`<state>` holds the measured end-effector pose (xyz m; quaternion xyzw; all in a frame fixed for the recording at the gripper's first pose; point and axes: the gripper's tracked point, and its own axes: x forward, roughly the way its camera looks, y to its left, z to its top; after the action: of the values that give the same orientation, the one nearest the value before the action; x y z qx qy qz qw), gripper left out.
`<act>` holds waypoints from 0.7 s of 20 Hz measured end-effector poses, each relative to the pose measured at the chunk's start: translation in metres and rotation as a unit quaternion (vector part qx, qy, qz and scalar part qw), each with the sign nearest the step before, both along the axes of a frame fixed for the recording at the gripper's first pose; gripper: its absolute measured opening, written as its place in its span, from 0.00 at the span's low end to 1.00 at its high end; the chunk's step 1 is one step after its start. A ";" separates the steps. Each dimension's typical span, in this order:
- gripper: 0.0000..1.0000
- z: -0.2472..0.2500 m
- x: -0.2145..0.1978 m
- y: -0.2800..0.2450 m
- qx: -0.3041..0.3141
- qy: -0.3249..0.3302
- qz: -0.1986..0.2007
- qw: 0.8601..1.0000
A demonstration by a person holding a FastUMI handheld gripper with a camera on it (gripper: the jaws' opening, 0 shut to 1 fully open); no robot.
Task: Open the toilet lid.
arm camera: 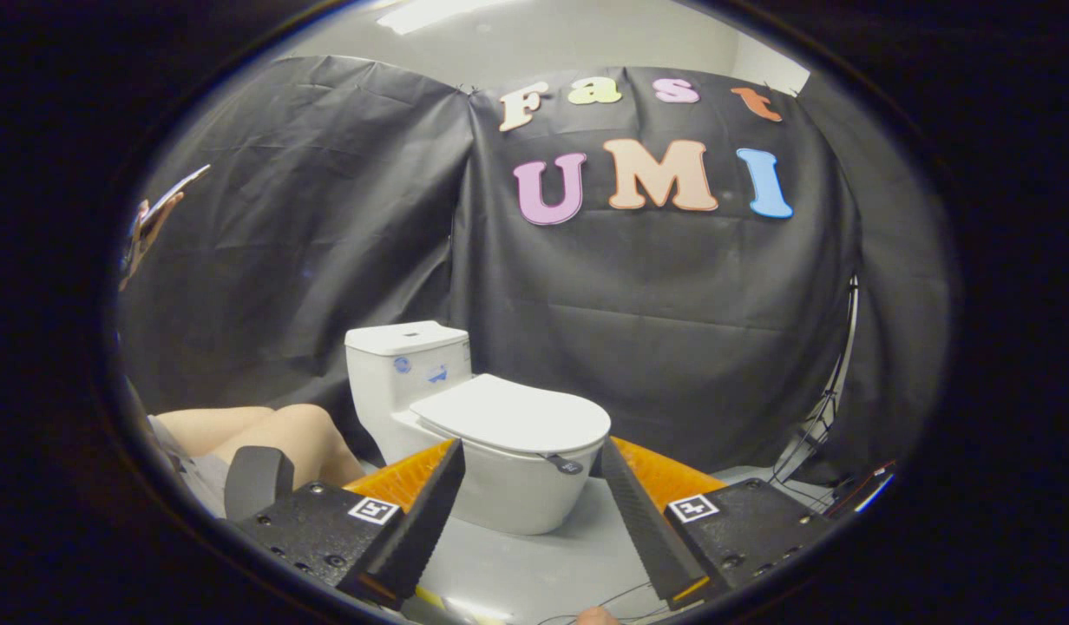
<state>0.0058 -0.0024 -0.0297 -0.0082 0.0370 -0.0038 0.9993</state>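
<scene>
**Still closed: toilet lid down, your gripper spread wide**

Right now your gripper (pixel 530 512) has its two fingers (pixel 417 521) parted, holding nothing. Beyond them, framed in the gap, the white toilet (pixel 500 486) stands on the grey floor (pixel 534 564), near the black cloth wall (pixel 326 217). Its lid (pixel 510 415) lies flat on the bowl, a small dark tab (pixel 566 464) hanging at the front rim. Beside your left finger, a seated person's knee (pixel 304 430) shows.

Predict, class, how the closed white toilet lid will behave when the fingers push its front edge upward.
The toilet lid looks like thin, rigid plastic, so it probably swings up without flexing. Its glossy surface may be slippery. The small dark tab at its front probably offers better purchase for the open fingers.
</scene>
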 end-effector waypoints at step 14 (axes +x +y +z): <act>0.97 0.031 0.085 -0.038 -0.017 0.022 -0.010 1.000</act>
<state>0.0911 -0.0405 0.0012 -0.0252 0.0585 -0.0142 0.9979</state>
